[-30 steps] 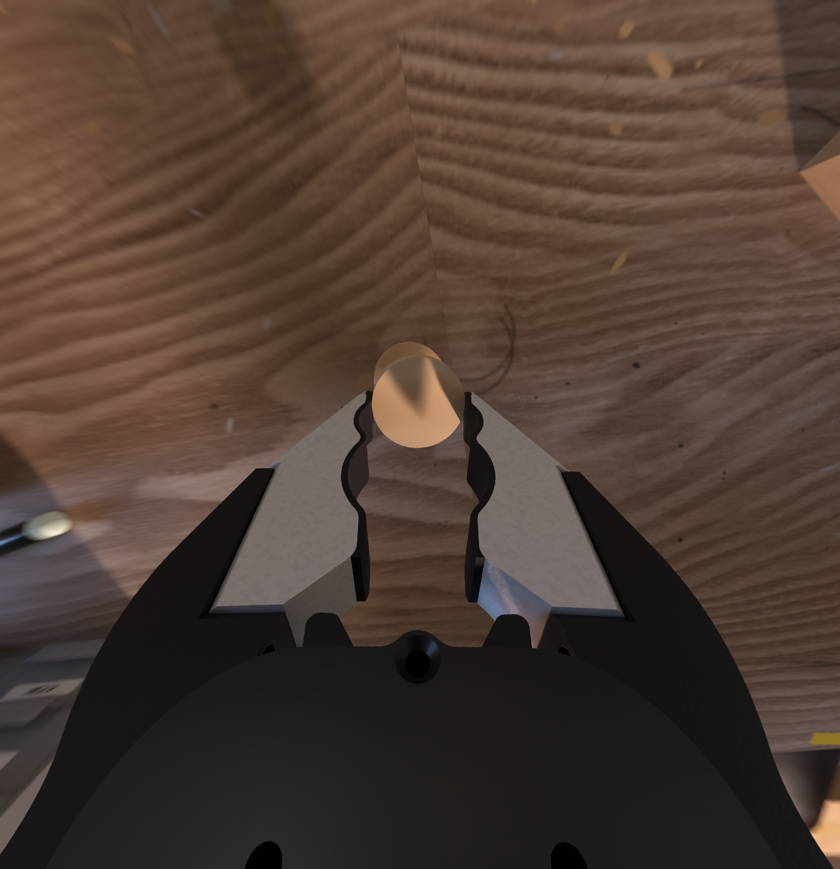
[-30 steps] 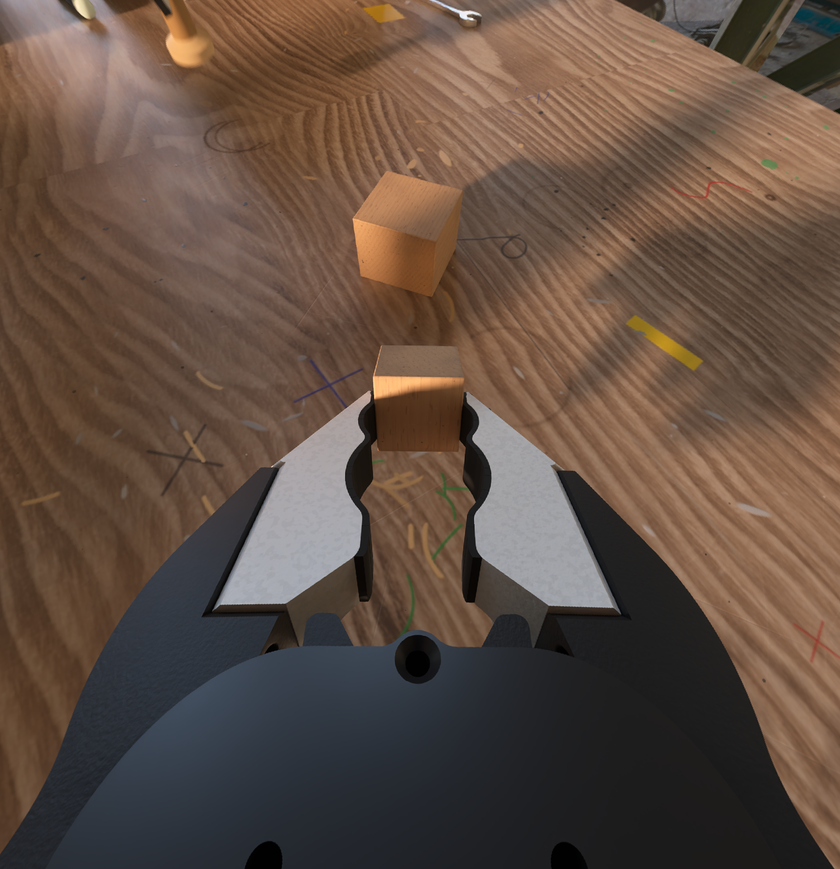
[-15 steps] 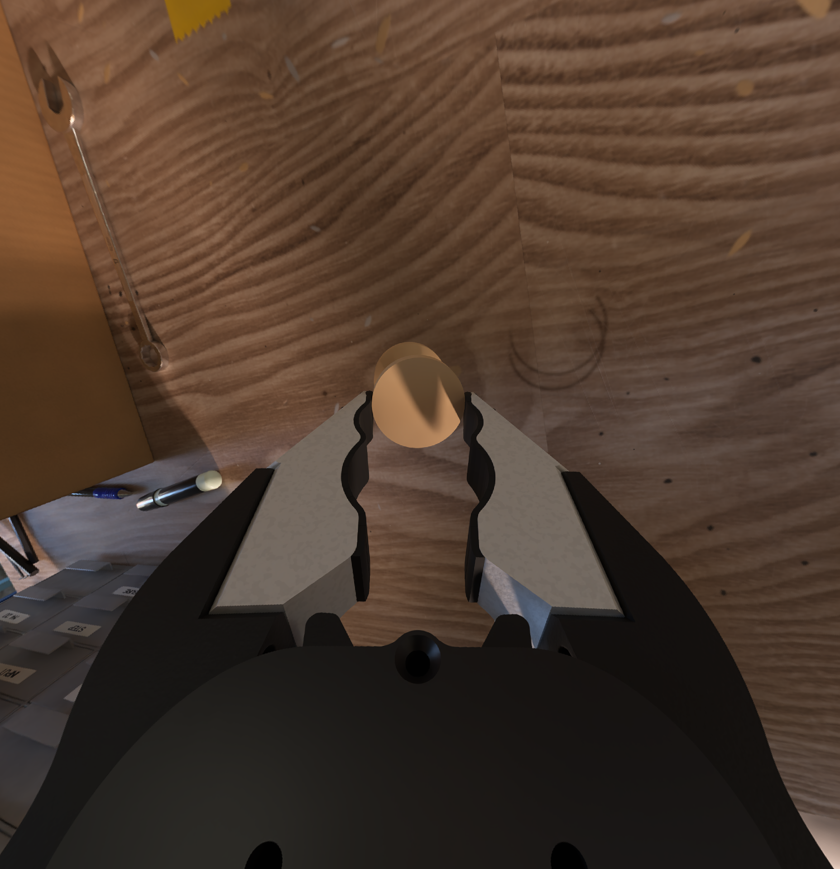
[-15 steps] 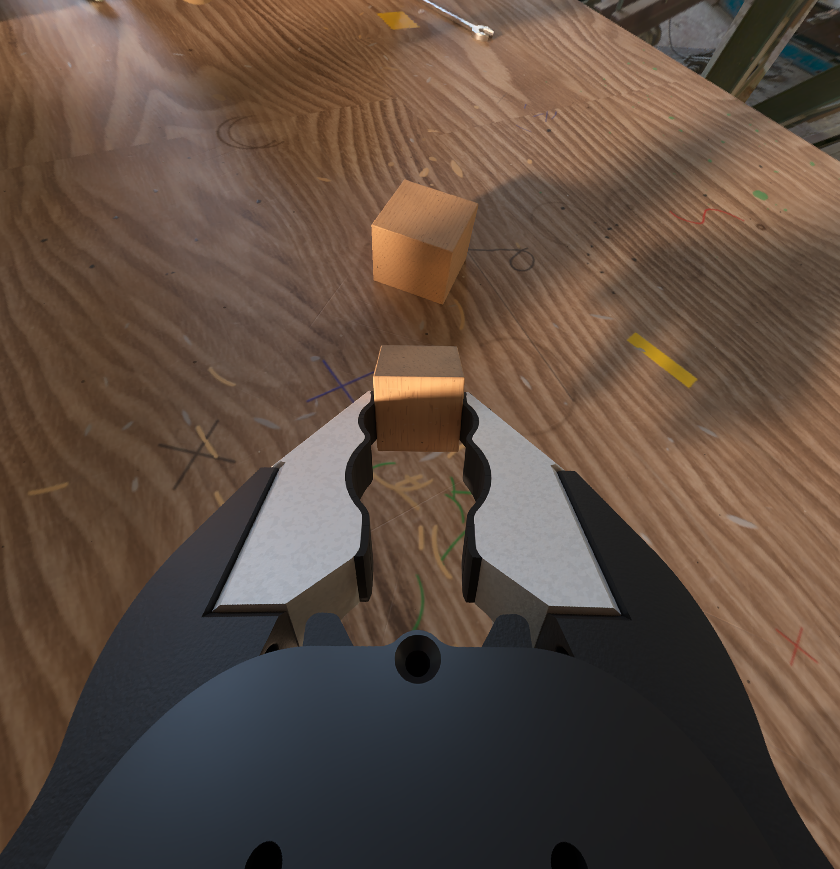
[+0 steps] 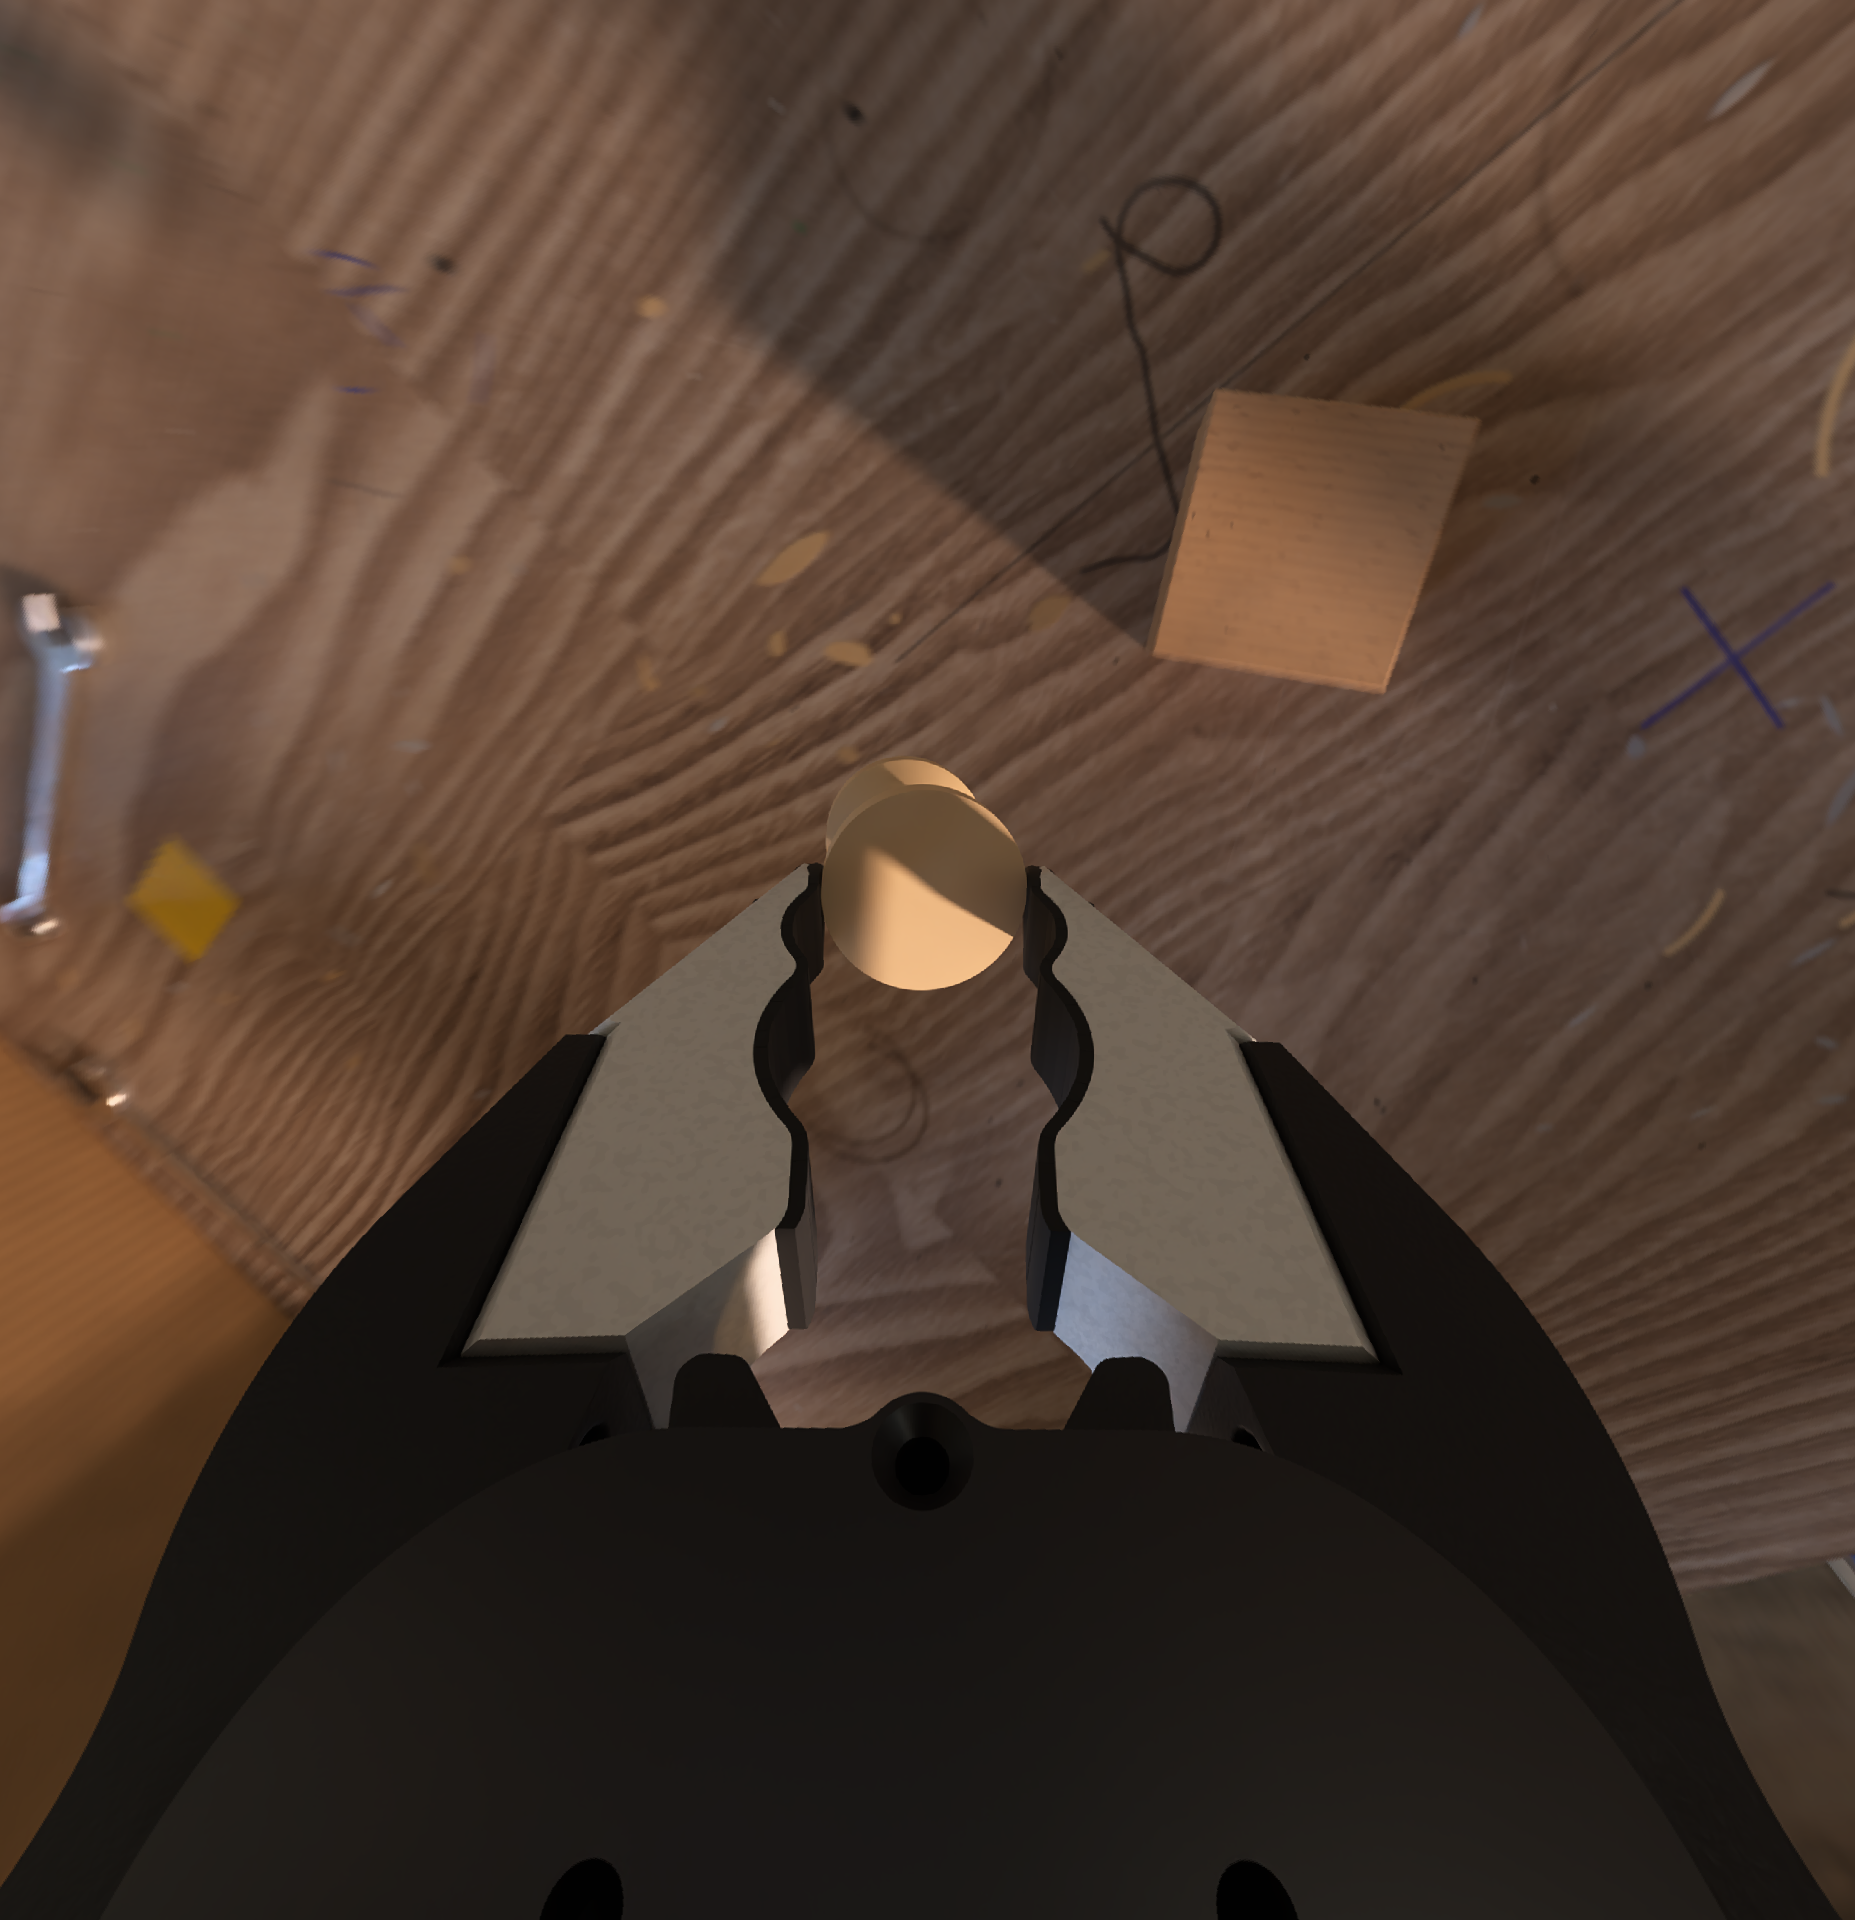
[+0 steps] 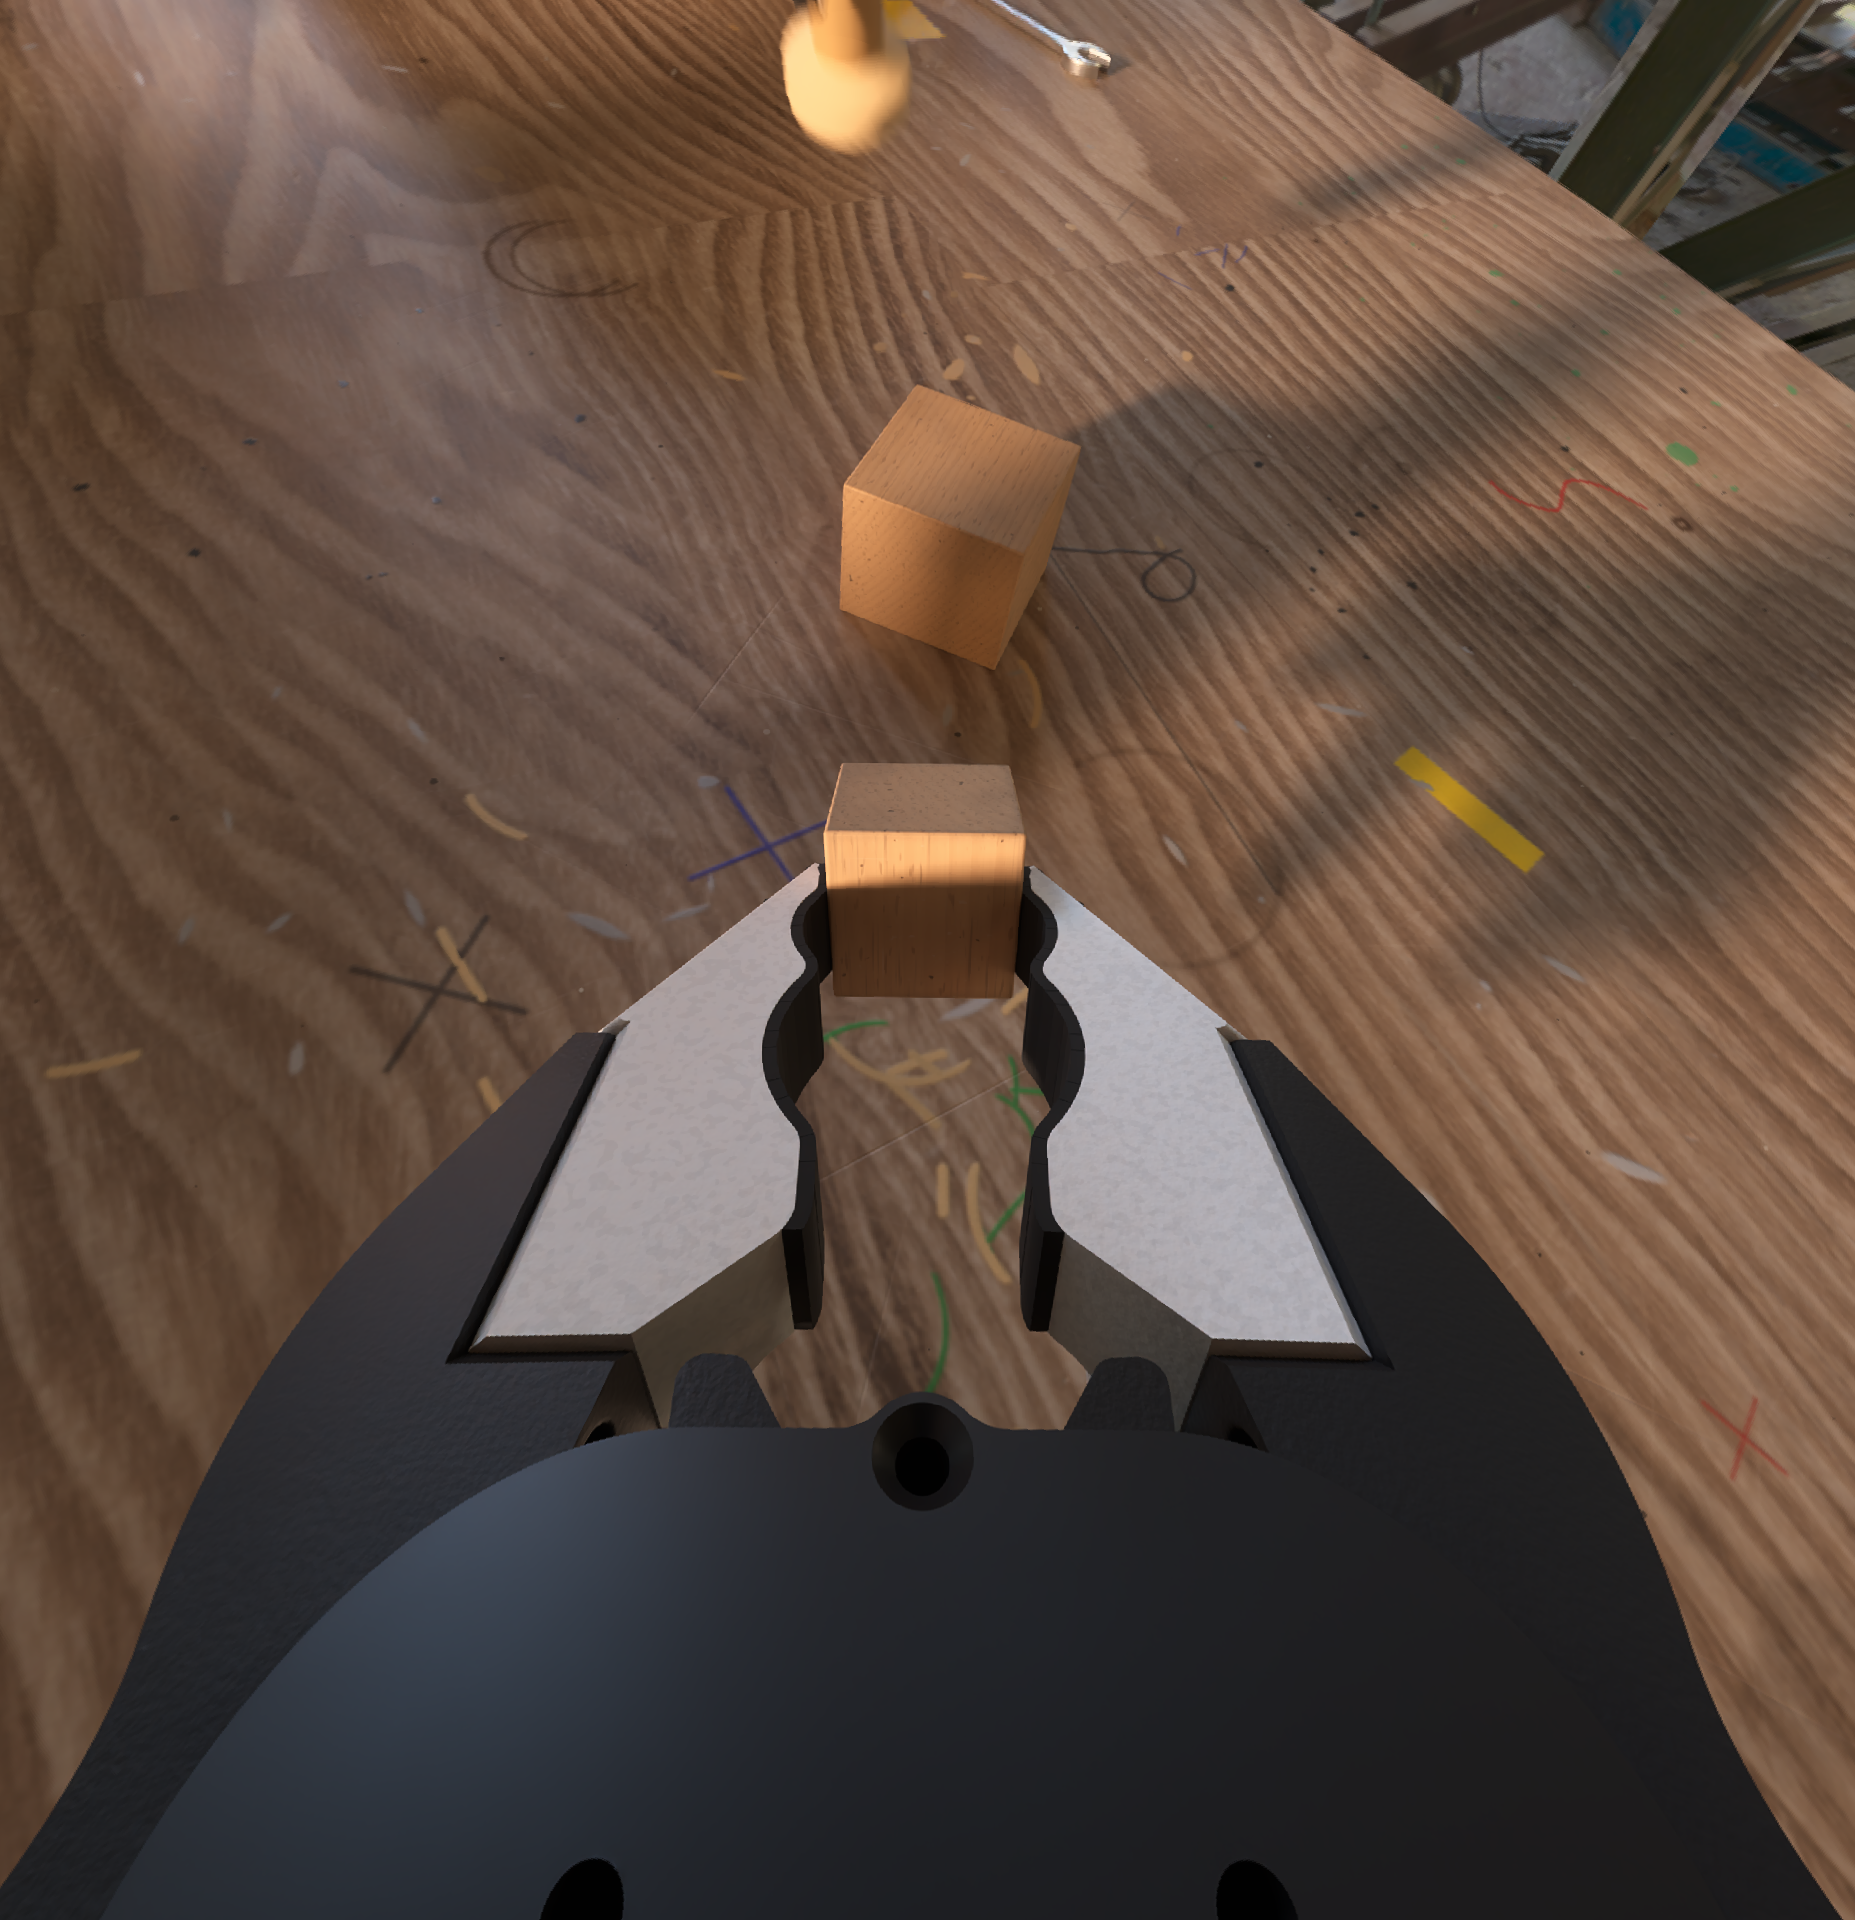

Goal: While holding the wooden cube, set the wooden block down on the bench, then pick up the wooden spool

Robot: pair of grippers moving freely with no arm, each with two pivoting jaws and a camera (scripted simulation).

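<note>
My left gripper point(image 5: 921, 883) is shut on the pale wooden spool point(image 5: 907, 925) and holds it above the bench point(image 5: 487, 520). The spool's round end faces the camera. The wooden block point(image 5: 1307, 535) lies on the bench ahead and to the right, apart from the gripper. My right gripper point(image 6: 923, 883) is shut on the small wooden cube point(image 6: 923, 904), held above the bench point(image 6: 279, 623). The larger block point(image 6: 949, 530) sits on the bench just beyond the cube. The spool also shows blurred at the top of the right wrist view point(image 6: 845, 83).
A wrench point(image 5: 45, 748), a yellow tape scrap point(image 5: 182, 899) and an orange box point(image 5: 71, 1299) are at the left. In the right wrist view a wrench point(image 6: 1068, 47) lies far back, a yellow strip point(image 6: 1468, 808) at the right, and the bench edge with green framing point(image 6: 1681, 125) at the top right.
My left gripper has swung across the bench with the spool; the block has come into its view and the box has dropped to the lower left. The spool now shows in the right view.
</note>
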